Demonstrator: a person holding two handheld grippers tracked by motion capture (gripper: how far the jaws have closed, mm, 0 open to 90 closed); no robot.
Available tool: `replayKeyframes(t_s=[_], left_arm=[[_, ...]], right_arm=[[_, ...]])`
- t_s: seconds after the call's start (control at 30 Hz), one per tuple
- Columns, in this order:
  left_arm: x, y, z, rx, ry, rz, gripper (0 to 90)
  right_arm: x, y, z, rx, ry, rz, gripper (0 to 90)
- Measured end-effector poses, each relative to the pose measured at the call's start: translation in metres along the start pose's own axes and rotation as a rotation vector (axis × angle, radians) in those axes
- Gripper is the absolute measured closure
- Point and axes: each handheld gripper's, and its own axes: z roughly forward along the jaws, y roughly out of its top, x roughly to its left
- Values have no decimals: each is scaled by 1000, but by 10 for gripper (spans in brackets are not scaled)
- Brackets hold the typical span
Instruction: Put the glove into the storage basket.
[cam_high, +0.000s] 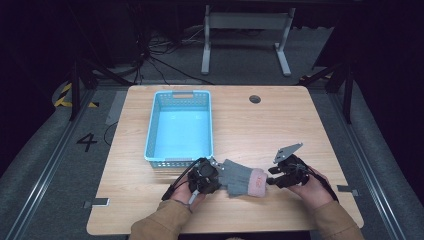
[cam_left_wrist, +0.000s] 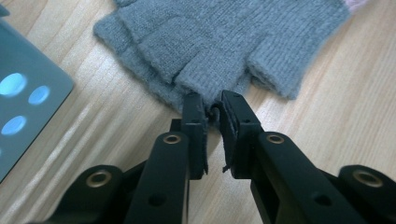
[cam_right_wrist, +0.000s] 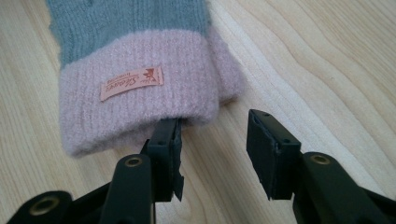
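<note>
A grey knitted glove (cam_high: 240, 177) with a pink cuff (cam_high: 258, 182) lies flat on the wooden table (cam_high: 280, 125) near its front edge. My left gripper (cam_high: 220, 172) meets the finger end from the left. In the left gripper view its jaws (cam_left_wrist: 213, 105) stand almost together and pinch a fold of grey knit at the tip of the glove (cam_left_wrist: 219, 42). My right gripper (cam_high: 272, 177) is at the cuff end. In the right gripper view it (cam_right_wrist: 212, 123) is open: one jaw is tucked under the edge of the pink cuff (cam_right_wrist: 140, 107), the other stands off on bare wood.
A light blue plastic basket (cam_high: 150, 135) with nothing in it stands just behind the left gripper. A round cable hole (cam_high: 255, 99) sits at the table's far edge. A white table frame (cam_high: 245, 30) stands on the floor beyond.
</note>
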Motion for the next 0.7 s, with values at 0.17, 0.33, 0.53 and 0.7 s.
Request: replayKeyframes(t_s=[0.17,0.33,0.53,0.7], left_arm=[[-6,3,-3,9,14,34,879],[-8,3,-8,-12,17,38,886],[-13,4,-16,-34,39,59,887],[-17,3,-25,-42,32,68,886]], right_arm=[[11,7,-4,-7,-33,-85,718],[15,10,-10,-19,-62,-80,848],[16,12,-15,-53,-98,-82,852],[11,13,-17,-89,-94,-61,852]])
